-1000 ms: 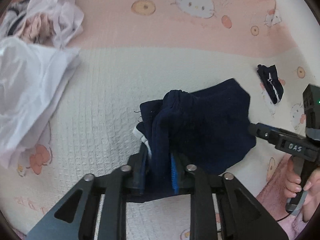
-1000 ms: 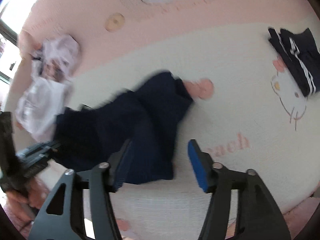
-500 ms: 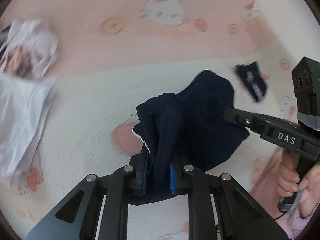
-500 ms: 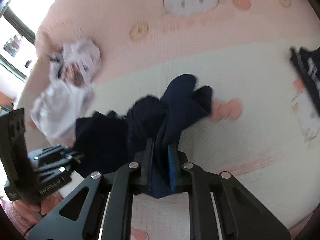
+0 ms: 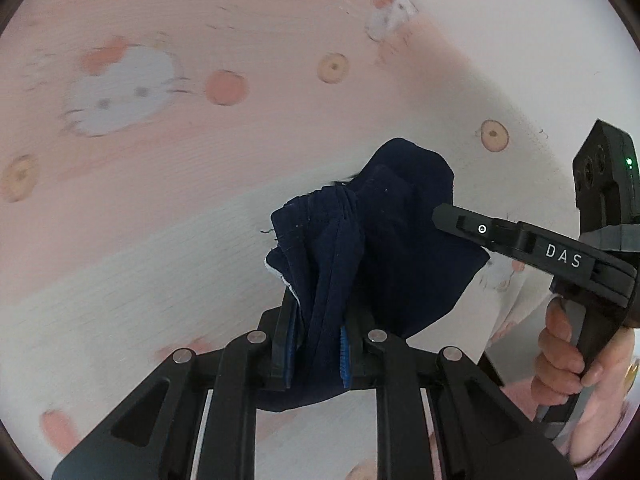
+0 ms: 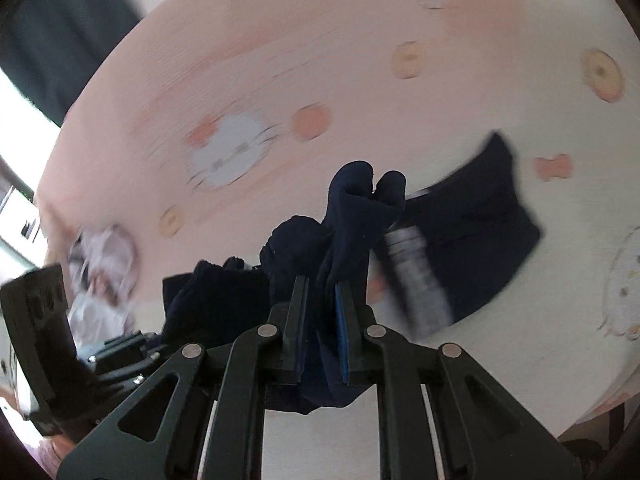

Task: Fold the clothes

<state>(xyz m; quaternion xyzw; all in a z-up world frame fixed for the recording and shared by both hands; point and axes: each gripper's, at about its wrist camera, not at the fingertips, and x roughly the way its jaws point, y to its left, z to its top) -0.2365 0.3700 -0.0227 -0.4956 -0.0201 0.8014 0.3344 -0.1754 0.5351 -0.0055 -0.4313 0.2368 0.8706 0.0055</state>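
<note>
I had the navy garment [image 5: 384, 240] bunched between both sets of fingers: the left gripper [image 5: 318, 344] pinched one gathered edge, the right gripper [image 6: 322, 336] another, cloth lifted above the bed [image 5: 120, 264]. Its pink-and-white cat-print cover spread underneath; another dark garment [image 6: 480, 232] lay there.

Pink-and-white cartoon bedspread [image 6: 500, 80] carries folded navy garment [image 6: 480, 232], crumpled pale clothes [image 6: 104, 264]

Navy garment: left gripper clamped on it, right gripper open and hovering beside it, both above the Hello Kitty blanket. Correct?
Not quite. The right gripper is not open: the right wrist view shows its jaws shut on a bunched fold of the navy garment. The rest stands: the left gripper is clamped on it too, above the Hello Kitty blanket.
</note>
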